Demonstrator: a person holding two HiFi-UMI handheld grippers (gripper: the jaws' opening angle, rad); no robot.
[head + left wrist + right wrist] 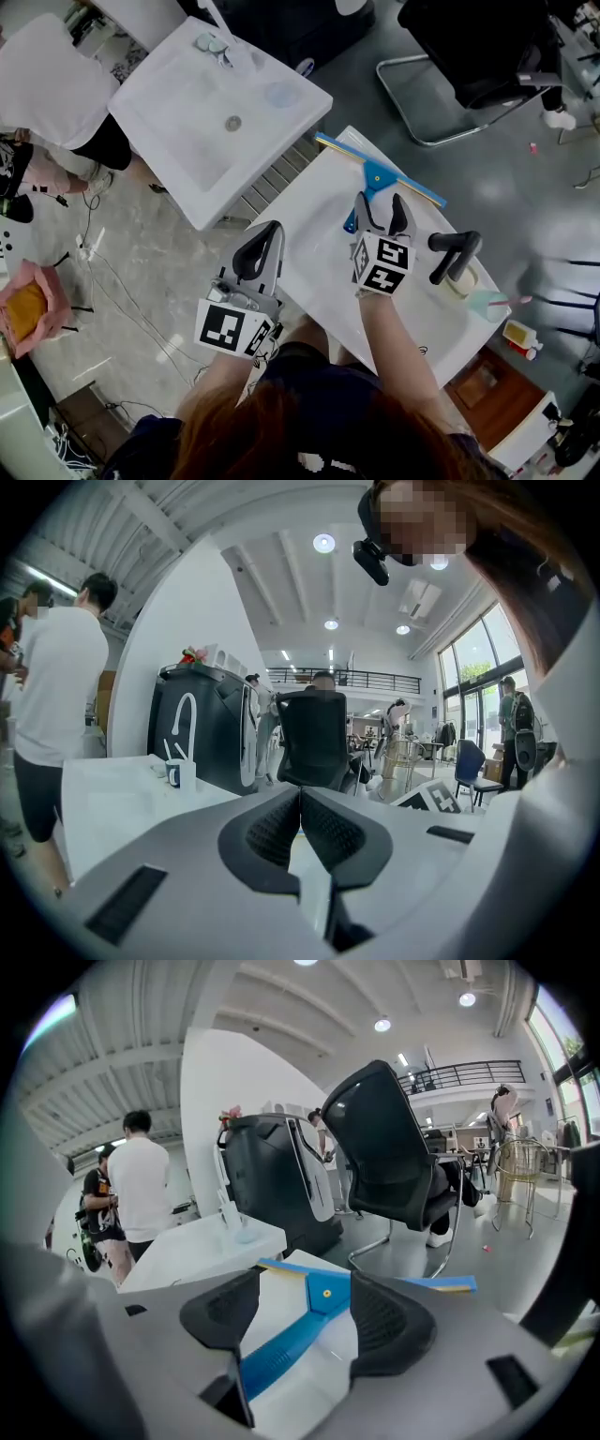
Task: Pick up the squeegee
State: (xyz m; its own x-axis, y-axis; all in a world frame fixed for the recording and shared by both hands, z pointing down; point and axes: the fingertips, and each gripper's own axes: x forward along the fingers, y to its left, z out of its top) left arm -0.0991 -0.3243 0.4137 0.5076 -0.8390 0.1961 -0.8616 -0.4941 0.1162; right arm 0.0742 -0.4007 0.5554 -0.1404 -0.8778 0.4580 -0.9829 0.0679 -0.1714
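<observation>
The squeegee (379, 175) is blue with a long blade edged in yellow, and lies flat on the white countertop (309, 202). Its handle runs back toward me. My right gripper (381, 202) is open, one jaw on each side of that handle, low over the countertop. In the right gripper view the blue handle (281, 1352) passes between the two pads of the right gripper (305, 1321), touching neither that I can see. My left gripper (265, 236) hovers at the countertop's left edge, shut on nothing; in its own view the left gripper (300, 825) shows its pads pressed together.
A black faucet (454, 253) stands on the countertop right of my right gripper, with a bottle (521, 337) further right. A white sink unit (187, 122) lies to the upper left, a person in a white shirt (47, 84) beside it. An office chair (478, 47) stands beyond.
</observation>
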